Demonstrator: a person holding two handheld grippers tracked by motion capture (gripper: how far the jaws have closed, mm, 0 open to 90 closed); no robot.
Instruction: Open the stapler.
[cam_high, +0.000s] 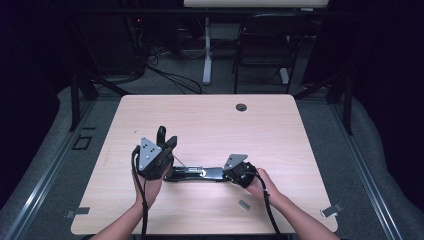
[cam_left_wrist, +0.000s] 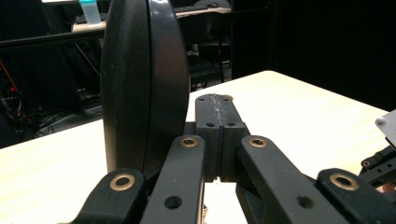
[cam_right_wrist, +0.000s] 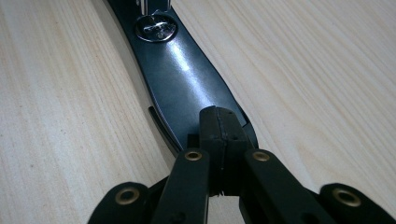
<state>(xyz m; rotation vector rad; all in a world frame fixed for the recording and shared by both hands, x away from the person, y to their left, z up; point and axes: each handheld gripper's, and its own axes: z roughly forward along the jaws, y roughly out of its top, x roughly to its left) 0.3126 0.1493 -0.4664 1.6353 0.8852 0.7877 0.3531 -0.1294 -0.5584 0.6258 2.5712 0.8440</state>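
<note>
The desk (cam_high: 210, 115) carries a black hinged hand tool (cam_high: 197, 173) near its front edge, probably being folded open. The right tool (cam_high: 239, 172), jaws together, pins one handle flat; the left tool (cam_high: 167, 145), also closed, props the other handle upright.

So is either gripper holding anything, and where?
Nothing held: both shut pad to pad. Right gripper sits over the black tool's end; black rounded part stands beside left gripper, outside its jaws.

Left gripper (cam_high: 167, 140) raised, pointing away from the person, jaws closed; right gripper (cam_high: 226, 174) lies low, pointing toward it, jaws closed.
</note>
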